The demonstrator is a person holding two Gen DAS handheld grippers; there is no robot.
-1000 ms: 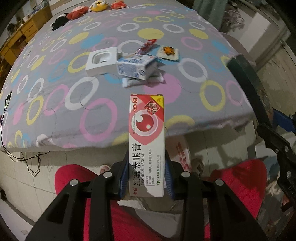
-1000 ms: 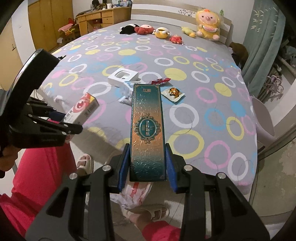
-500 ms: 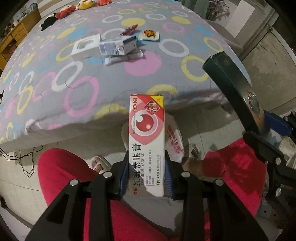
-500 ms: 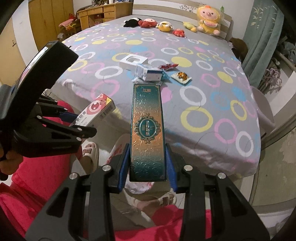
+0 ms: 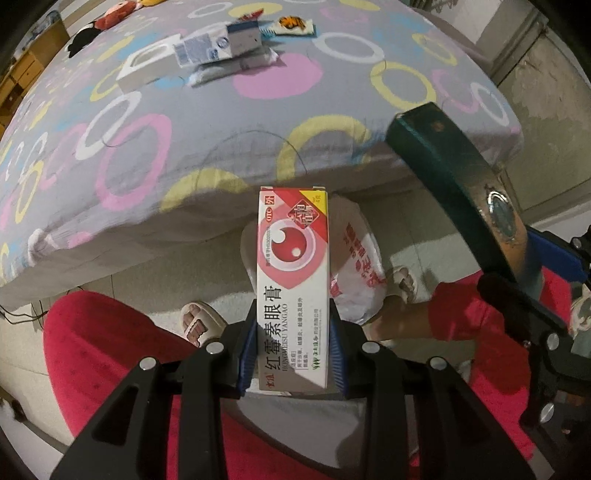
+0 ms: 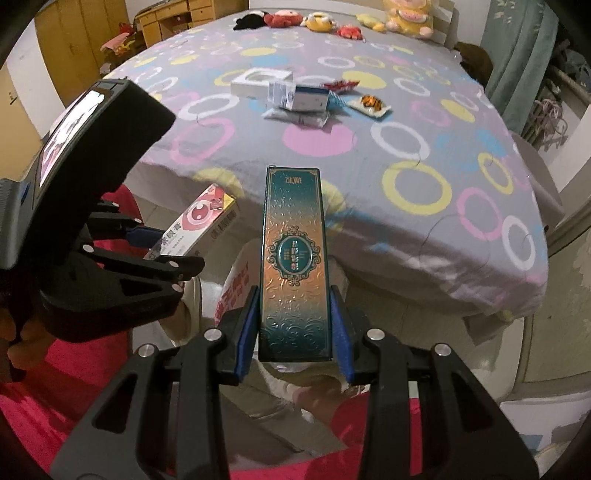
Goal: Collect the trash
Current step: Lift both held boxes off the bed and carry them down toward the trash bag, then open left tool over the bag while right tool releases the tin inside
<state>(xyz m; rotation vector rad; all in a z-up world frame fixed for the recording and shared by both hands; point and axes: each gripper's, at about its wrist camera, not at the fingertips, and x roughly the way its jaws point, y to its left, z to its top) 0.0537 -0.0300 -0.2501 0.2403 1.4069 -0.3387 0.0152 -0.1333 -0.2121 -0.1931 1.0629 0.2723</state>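
Observation:
My left gripper [image 5: 291,350] is shut on a red and white eye ointment box [image 5: 293,280], held over the floor in front of the bed. It also shows in the right wrist view [image 6: 195,229]. My right gripper [image 6: 294,328] is shut on a long teal and gold box [image 6: 293,258], also seen from its side in the left wrist view [image 5: 461,188]. A white plastic bag with red print [image 5: 356,258] sits on the floor beneath both boxes, between my feet. More trash lies on the bed: a white box [image 6: 260,83], a blue and white carton [image 6: 299,98], snack wrappers [image 6: 369,103].
The bed [image 6: 424,229] has a grey cover with coloured rings; its edge is just ahead. Plush toys [image 6: 321,22] line the far end. Red-trousered legs [image 5: 99,354] and sandalled feet [image 5: 197,323] flank the bag. A wooden cabinet [image 6: 70,55] stands at left.
Both grippers have drawn back from the bed and tilted down with their boxes. The bed's edge, the floor and the plastic bag have come into view beneath them.

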